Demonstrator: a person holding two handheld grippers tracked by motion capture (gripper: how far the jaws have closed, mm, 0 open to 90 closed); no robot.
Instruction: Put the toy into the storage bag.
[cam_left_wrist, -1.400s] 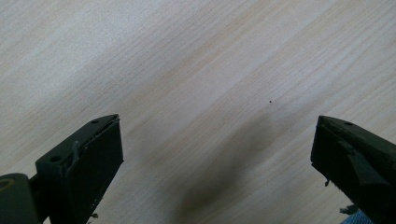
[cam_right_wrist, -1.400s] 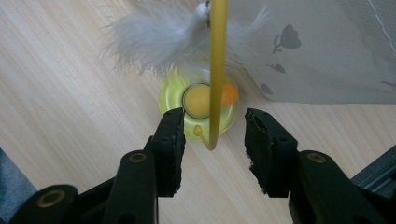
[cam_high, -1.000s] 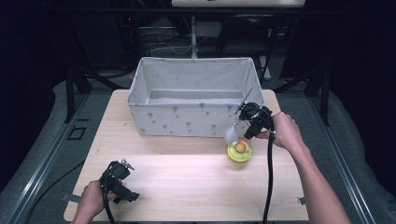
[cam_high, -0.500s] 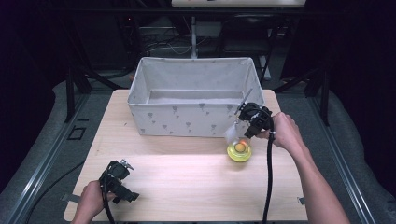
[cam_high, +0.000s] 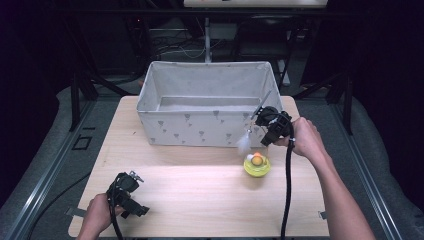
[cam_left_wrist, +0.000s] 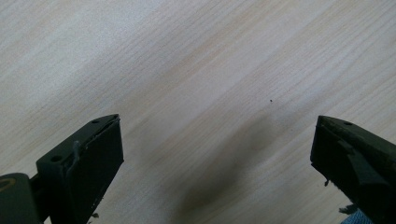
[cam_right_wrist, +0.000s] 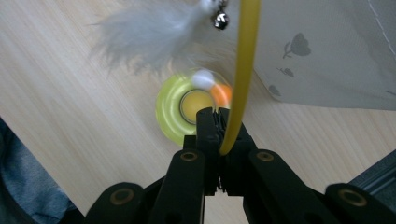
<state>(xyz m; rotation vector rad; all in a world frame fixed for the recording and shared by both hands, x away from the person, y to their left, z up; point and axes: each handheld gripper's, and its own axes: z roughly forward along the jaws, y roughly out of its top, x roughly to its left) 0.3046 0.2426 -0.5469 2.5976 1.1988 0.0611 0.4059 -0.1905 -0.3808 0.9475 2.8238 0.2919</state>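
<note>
My two grippers, left gripper (cam_high: 131, 196) and right gripper (cam_high: 270, 124), are black, with blocky screw-pinned jaws, brass-ringed pivot holes, and a thick black cable (cam_high: 287, 190) trailing from each.

The light wooden table (cam_high: 200, 185) lies open along its near edge; the grey fabric bin (cam_high: 205, 117) blocks the far edge, the round yellow-green toy base (cam_high: 257, 166) just before its right corner.

A pale wooden tabletop (cam_high: 190, 185) carries a grey fabric bin (cam_high: 200, 131) toward its far edge and a round yellow-green toy base (cam_high: 257, 167) just in front of the bin's right end.
</note>
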